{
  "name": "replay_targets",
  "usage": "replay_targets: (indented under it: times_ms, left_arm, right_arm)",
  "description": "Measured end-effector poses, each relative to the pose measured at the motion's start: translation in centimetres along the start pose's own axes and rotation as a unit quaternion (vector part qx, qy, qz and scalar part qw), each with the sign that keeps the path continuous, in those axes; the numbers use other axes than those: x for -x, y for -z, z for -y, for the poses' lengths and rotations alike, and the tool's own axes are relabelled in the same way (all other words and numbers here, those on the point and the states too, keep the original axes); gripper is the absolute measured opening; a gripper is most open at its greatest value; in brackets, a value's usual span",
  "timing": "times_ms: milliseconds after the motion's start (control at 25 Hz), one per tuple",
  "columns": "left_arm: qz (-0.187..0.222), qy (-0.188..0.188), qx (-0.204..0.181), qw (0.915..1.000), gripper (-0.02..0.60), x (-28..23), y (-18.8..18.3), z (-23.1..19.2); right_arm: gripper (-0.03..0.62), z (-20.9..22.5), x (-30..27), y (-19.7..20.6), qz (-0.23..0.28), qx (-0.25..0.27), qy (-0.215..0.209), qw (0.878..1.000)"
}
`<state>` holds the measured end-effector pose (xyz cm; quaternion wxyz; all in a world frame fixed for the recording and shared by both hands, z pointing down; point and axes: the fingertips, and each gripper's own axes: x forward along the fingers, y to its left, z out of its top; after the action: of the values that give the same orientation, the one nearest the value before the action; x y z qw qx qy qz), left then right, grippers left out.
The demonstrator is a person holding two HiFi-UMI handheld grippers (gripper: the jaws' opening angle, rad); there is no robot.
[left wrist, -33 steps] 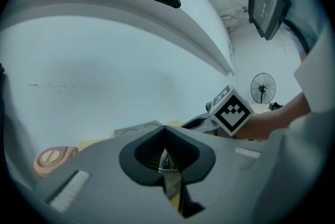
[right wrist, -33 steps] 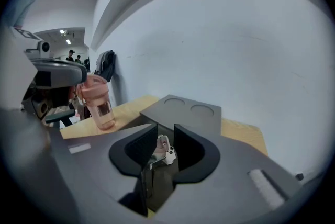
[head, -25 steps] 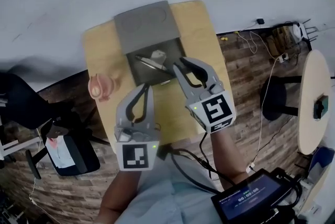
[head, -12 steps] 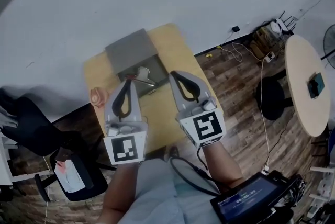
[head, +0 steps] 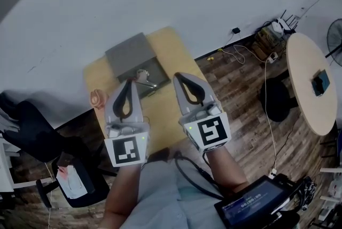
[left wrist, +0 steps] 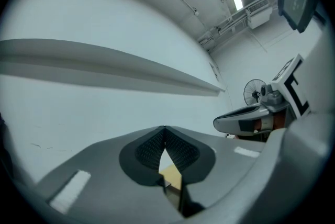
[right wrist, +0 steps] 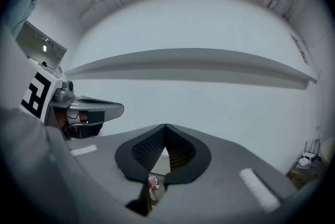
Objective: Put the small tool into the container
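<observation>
Below and ahead of both sets of jaws stands a small wooden table (head: 172, 50) with a grey container (head: 130, 54) on it, its lid folded back. The small tool (head: 143, 77) lies in the container's open tray, just beyond the tip of the left gripper (head: 130, 82) and to the left of the tip of the right gripper (head: 177, 77). Both grippers are held side by side above the table's near half, apart from each other. Each one's jaws are pressed together at the tips, ribbed pads meeting, with nothing between them. A pink object (head: 97, 98) sits at the table's edge, left of the left jaws.
</observation>
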<state>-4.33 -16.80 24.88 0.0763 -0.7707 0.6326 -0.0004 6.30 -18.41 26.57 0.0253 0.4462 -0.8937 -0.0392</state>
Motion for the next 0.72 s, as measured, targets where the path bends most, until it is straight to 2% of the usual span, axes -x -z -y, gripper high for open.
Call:
replay_targets:
  times_ms: [720]
  left_arm:
    - [-0.003, 0.002, -0.015, 0.9999, 0.009, -0.63, 0.24, -0.1]
  right_arm:
    - [0.0, 0.56, -0.58, 0.07, 0.002, 0.006, 0.006, 1.0]
